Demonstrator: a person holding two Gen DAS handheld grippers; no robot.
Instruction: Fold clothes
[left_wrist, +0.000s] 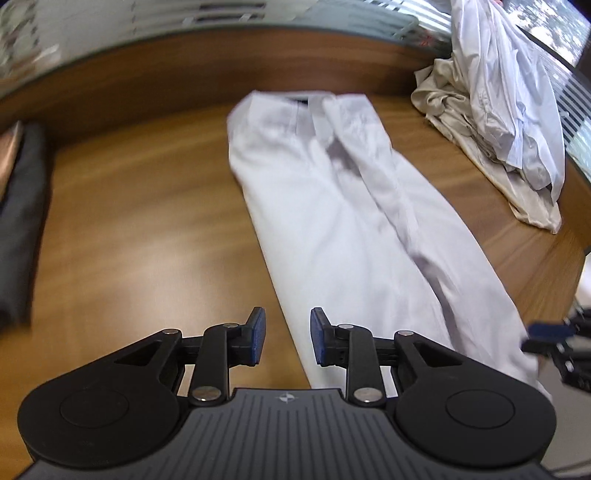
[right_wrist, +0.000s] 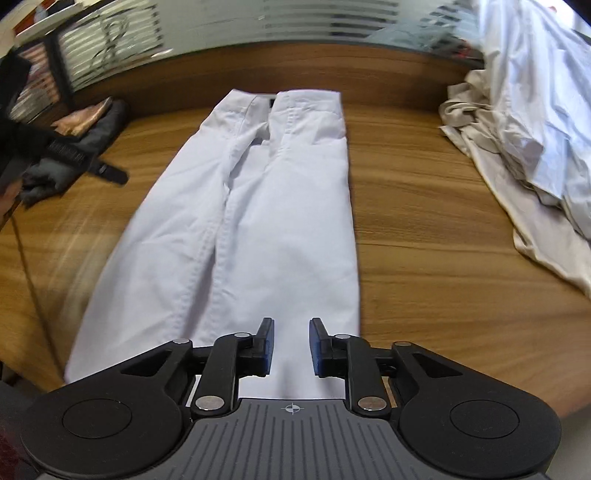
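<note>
Item: white trousers (right_wrist: 258, 206) lying lengthwise folded on wooden table (right_wrist: 424, 229), hems nearest | Tools: left gripper (left_wrist: 287, 338) and right gripper (right_wrist: 291, 347) both parted, nothing held | Advice: pinch both hem corners evenly, carry hems to waistband, keep edges aligned.

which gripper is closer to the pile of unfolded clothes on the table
Right. The right gripper hangs over the white trousers' hem, nearer the pile. The left gripper sits past the trousers' other edge.

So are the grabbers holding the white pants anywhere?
No. The left gripper and right gripper are both open above the white pants, holding nothing.
</note>
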